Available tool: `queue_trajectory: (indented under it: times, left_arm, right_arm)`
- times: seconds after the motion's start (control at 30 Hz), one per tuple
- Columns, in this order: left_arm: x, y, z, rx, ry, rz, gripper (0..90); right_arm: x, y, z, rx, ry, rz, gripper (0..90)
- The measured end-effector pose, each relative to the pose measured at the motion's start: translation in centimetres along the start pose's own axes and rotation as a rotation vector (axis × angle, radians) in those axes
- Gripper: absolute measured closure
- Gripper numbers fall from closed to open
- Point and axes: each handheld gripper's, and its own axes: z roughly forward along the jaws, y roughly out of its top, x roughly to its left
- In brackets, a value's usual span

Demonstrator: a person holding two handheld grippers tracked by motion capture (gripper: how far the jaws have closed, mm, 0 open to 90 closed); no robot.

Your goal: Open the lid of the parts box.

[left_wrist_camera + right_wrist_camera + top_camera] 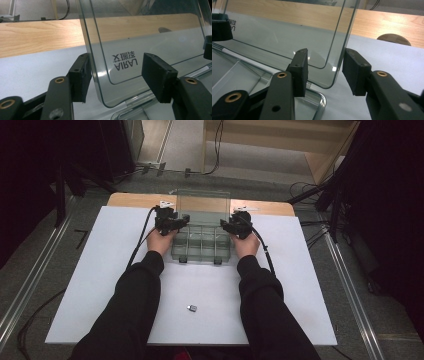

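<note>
Flanking one clear lid [202,202], two grippers' fingers [80,77] stand apart.

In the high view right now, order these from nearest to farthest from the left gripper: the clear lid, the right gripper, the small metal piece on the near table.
1. Clear lid, standing open right beside the left gripper.
2. Right gripper, across the box at the lid's other edge.
3. Small metal piece, far back toward the person, between the forearms.
</note>
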Motion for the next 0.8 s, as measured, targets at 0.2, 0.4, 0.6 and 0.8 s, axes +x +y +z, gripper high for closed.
queue_trajectory:
  times: [0.2, 0.4, 0.6, 0.8]
  left_arm:
    - [-0.04, -0.18, 0.2, 0.023, 0.002, 0.003, 37.2]
    - [-0.03, -0.2, 0.24, 0.022, -0.002, -0.009, 37.3]
    - [0.13, -0.25, 0.29, 0.03, -0.01, -0.034, 37.0]
    - [0.23, -0.29, 0.35, 0.034, -0.017, -0.054, 36.7]
  right_arm:
    - [-0.29, -0.06, 0.21, 0.011, 0.022, 0.041, 53.0]
    - [-0.34, -0.06, 0.24, 0.014, 0.026, 0.053, 52.4]
    - [-0.47, -0.05, 0.32, 0.017, 0.03, 0.062, 50.9]
    - [-0.29, -0.08, 0.51, 0.016, 0.025, 0.076, 48.7]
